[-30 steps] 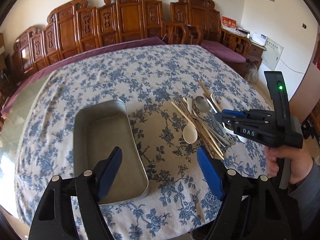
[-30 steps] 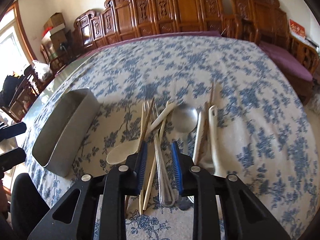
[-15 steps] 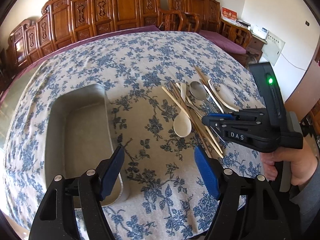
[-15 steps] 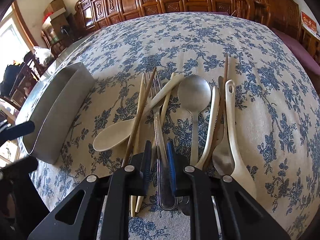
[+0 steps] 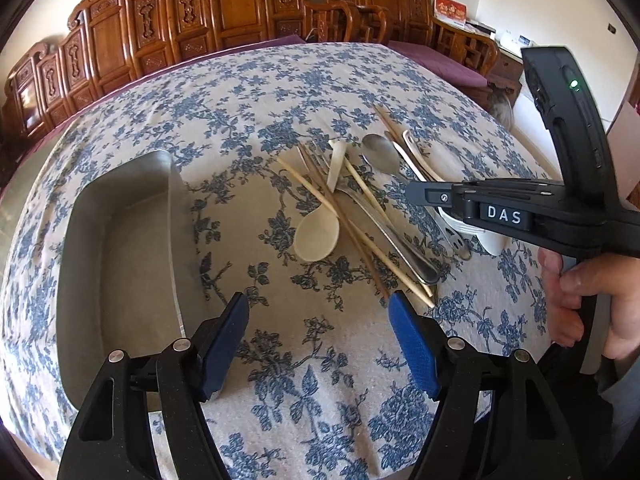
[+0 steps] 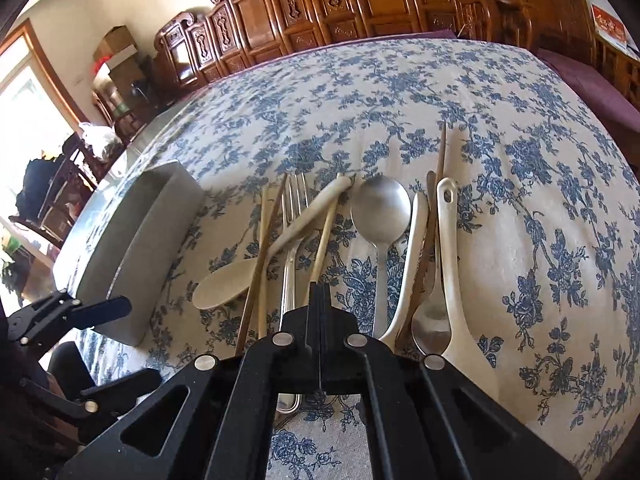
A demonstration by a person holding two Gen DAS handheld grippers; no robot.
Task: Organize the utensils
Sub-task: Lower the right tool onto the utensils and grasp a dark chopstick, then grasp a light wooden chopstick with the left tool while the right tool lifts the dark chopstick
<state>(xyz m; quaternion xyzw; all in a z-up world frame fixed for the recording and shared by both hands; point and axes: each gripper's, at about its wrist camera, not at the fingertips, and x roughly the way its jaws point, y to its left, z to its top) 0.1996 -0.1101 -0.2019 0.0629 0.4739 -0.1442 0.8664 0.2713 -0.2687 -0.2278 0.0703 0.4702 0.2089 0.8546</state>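
A pile of utensils lies on the floral cloth: a beige spoon point(image 5: 316, 236), a metal fork point(image 6: 294, 204), a metal spoon point(image 6: 382, 210), white spoons point(image 6: 450, 264) and several chopsticks. My right gripper point(image 6: 319, 292) is down in the pile with its jaws together. A pale chopstick point(image 6: 325, 240) runs straight into its closed tips. The fork's handle passes just left of them, under the finger. In the left wrist view the right gripper point(image 5: 414, 194) reaches in from the right, held by a hand point(image 5: 580, 300). My left gripper point(image 5: 320, 320) is open over bare cloth between the metal tray point(image 5: 120, 240) and the pile.
The tray point(image 6: 132, 248) is empty and sits left of the utensils. Carved wooden chairs point(image 5: 240, 8) line the far side of the table. The table's edge runs close on the right, with a purple cushioned bench point(image 6: 600, 84) beyond it.
The right jaws have closed from a narrow gap to fully together over the chopstick and fork handles. The left gripper has come lower and nearer the pile, still open.
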